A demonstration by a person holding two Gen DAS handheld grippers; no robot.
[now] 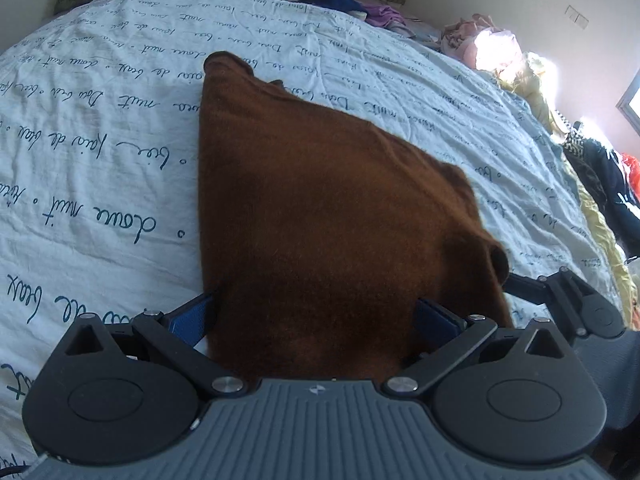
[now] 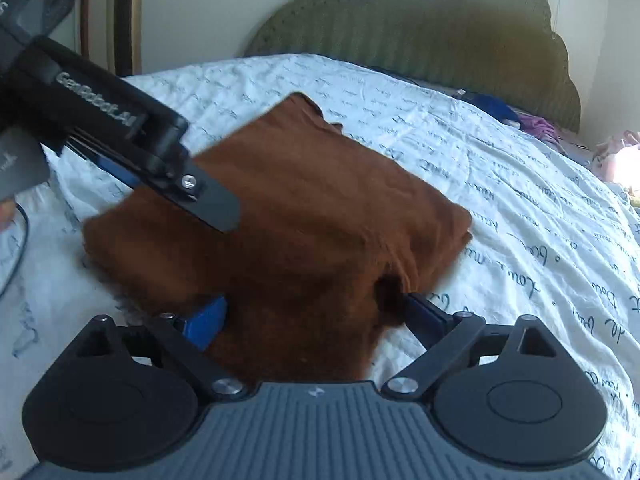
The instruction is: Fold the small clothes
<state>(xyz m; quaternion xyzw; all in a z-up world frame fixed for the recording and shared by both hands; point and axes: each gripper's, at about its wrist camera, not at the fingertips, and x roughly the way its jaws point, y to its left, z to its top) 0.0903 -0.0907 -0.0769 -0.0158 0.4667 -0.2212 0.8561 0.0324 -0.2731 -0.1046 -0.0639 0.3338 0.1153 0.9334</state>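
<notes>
A brown knit garment (image 1: 312, 208) lies folded on the white bedspread (image 1: 100, 160). In the left wrist view its near edge drapes between my left gripper's (image 1: 314, 312) blue fingers (image 1: 192, 316), which stand wide apart. In the right wrist view the garment (image 2: 300, 216) likewise lies between my right gripper's (image 2: 316, 312) spread blue fingers (image 2: 208, 318). The fingertips are hidden by cloth. The left gripper's body (image 2: 108, 128) reaches over the garment's left side in the right wrist view. The right gripper's body (image 1: 568, 300) shows at the garment's right corner in the left wrist view.
A green headboard (image 2: 420, 32) stands at the far end of the bed. Blue and purple clothes (image 1: 352, 4) lie near it. A pile of pink, yellow and dark clothes (image 1: 540, 92) lines the bed's right edge. A cable (image 2: 20, 240) hangs at left.
</notes>
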